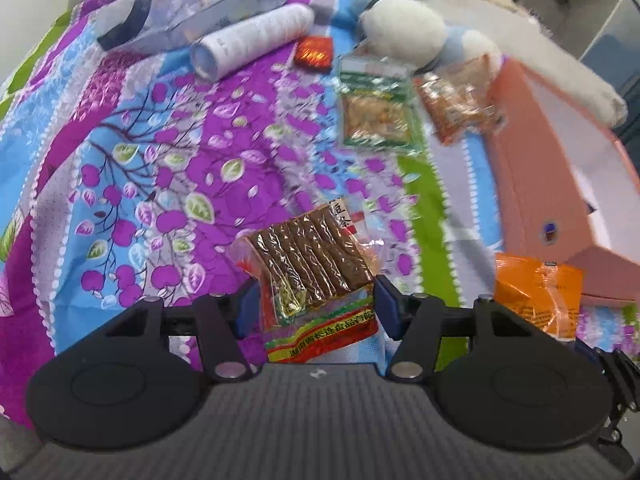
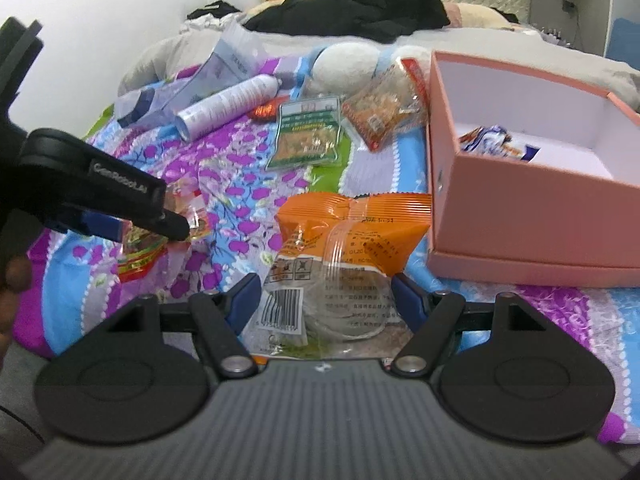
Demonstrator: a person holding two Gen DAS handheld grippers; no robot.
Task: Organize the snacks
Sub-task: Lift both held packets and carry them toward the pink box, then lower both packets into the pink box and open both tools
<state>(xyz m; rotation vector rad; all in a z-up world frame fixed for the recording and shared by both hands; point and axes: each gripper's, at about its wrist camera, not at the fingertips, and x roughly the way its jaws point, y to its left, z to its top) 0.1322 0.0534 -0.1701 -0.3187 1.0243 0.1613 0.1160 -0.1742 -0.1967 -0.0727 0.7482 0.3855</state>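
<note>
Clear plastic wraps the brown strip-snack packet (image 1: 310, 268), and this packet sits between the jaws of the left gripper (image 1: 316, 306), whose blue pads press on its two sides, about half open, so it is held and seems raised off the flowered purple and blue bed cover (image 1: 132, 168). Between the jaws of the right gripper (image 2: 326, 300) sits the orange and clear plastic snack bag (image 2: 344, 248), gripped in the same manner by its barcode end. I judge both are held so for carrying to the open pink cardboard box (image 2: 520, 220), just beyond the right jaws on their right side, where one blue-white wrapper (image 2: 496, 142) already lies. Farther ahead of the jaws, a green packet (image 2: 308, 136) and an orange-red packet (image 2: 380, 114) wait on the cover.
</note>
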